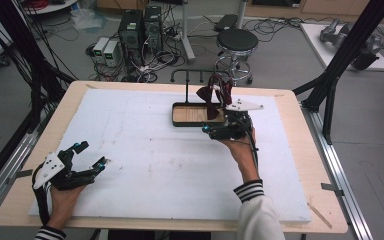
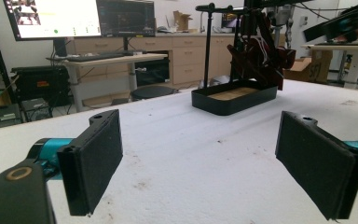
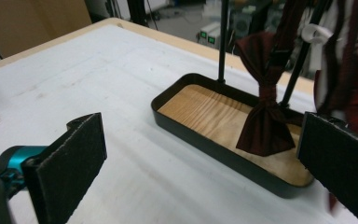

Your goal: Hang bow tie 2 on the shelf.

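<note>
Right tool (image 3: 200, 172), wide open and holding nothing, sits just before the dark-red bow tie (image 3: 263, 119) hanging over the tray (image 3: 205, 140).

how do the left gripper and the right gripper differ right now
The left gripper sits low at the near left of the white table, far from the rack; the right gripper is raised beside the black tray, close to the dark red bow tie. Both have open jaws with nothing between them.

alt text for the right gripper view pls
A dark red fabric bow tie hangs from a black metal stand over a black tray with a wooden floor. The open right gripper faces it, nothing between its jaws.
</note>
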Demonstrator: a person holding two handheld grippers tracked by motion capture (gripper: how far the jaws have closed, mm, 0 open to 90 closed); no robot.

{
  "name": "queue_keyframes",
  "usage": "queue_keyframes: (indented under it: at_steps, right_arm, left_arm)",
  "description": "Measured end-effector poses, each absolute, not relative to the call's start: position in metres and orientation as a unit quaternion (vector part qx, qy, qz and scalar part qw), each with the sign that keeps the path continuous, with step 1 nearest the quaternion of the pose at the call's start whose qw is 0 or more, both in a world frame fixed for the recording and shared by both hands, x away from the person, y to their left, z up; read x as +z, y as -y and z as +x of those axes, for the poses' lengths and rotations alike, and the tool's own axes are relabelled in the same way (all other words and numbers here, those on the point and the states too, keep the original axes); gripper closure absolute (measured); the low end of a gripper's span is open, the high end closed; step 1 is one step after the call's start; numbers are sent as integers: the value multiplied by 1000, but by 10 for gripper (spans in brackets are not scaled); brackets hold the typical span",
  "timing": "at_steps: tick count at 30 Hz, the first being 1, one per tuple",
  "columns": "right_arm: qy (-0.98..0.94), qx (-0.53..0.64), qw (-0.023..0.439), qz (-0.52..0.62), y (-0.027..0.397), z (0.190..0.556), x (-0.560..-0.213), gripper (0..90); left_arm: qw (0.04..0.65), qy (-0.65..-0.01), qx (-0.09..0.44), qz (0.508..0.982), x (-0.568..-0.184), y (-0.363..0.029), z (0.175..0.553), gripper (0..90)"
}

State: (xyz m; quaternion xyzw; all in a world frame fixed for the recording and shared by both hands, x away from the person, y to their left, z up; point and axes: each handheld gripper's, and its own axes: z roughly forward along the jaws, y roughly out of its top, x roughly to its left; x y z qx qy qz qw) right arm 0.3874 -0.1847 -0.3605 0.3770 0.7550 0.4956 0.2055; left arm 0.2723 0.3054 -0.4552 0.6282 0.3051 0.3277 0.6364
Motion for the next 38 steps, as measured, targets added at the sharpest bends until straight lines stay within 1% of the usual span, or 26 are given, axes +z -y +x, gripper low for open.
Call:
queue_keyframes:
  at_steps: [2, 6, 9, 15, 16, 21, 22, 26, 29, 34, 38]
  right_arm:
    - [-748, 509, 215, 369, 193, 369, -359, 5]
    - [-732, 527, 257, 348, 216, 326, -364, 5]
    - [-704, 554, 291, 337, 236, 293, -376, 5]
    - [-658, 589, 328, 334, 266, 255, -404, 6]
    - [-654, 591, 328, 340, 268, 252, -408, 6]
    - [-620, 601, 361, 352, 277, 241, -428, 6]
    - [-613, 599, 377, 350, 278, 241, -432, 6]
    - [-606, 598, 387, 355, 281, 244, -441, 6]
    - [-600, 604, 379, 361, 282, 246, -447, 6]
    - [-618, 581, 382, 366, 278, 250, -454, 6]
    - [-618, 583, 378, 368, 278, 251, -454, 6]
  left_arm:
    - [636, -305, 328, 629, -455, -305, 272, 151]
    - [637, -307, 327, 627, -455, -305, 272, 151]
    - [637, -307, 326, 627, -455, -306, 272, 151]
    - [636, -308, 329, 626, -455, -306, 272, 151]
    - [636, -308, 329, 626, -455, -305, 272, 151]
    - [637, -308, 330, 625, -455, -306, 272, 151]
    - [637, -308, 330, 625, -455, -306, 272, 151]
    - [637, -310, 329, 624, -455, -306, 272, 151]
    - [637, -308, 330, 625, -455, -306, 272, 151]
    - [637, -308, 330, 625, -455, -306, 272, 151]
    - [637, -309, 330, 625, -455, -306, 272, 151]
